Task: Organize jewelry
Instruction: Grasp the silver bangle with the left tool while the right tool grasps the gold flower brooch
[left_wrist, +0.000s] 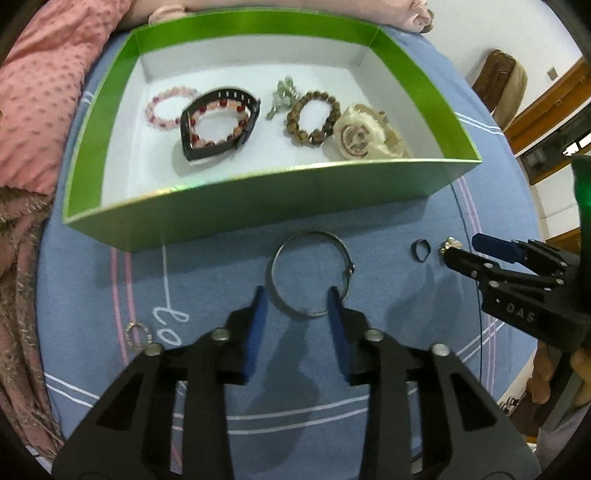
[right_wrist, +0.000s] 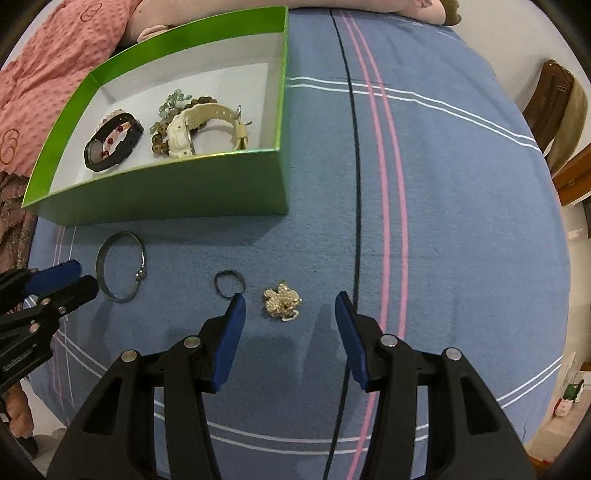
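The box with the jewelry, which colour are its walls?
Bright green walls on the box, white floor; clearest in the left wrist view.

On the bedspread (right_wrist: 461, 221) before you, the box (left_wrist: 258, 206) sits at the back left, holding two watches and beaded bracelets. In front of it lie the bangle (left_wrist: 312, 273), then to its right the small ring (right_wrist: 229, 283), then the pearl brooch (right_wrist: 282, 304).

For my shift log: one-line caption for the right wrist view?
Open right gripper poised over pearl brooch on blue cloth, green box beyond.
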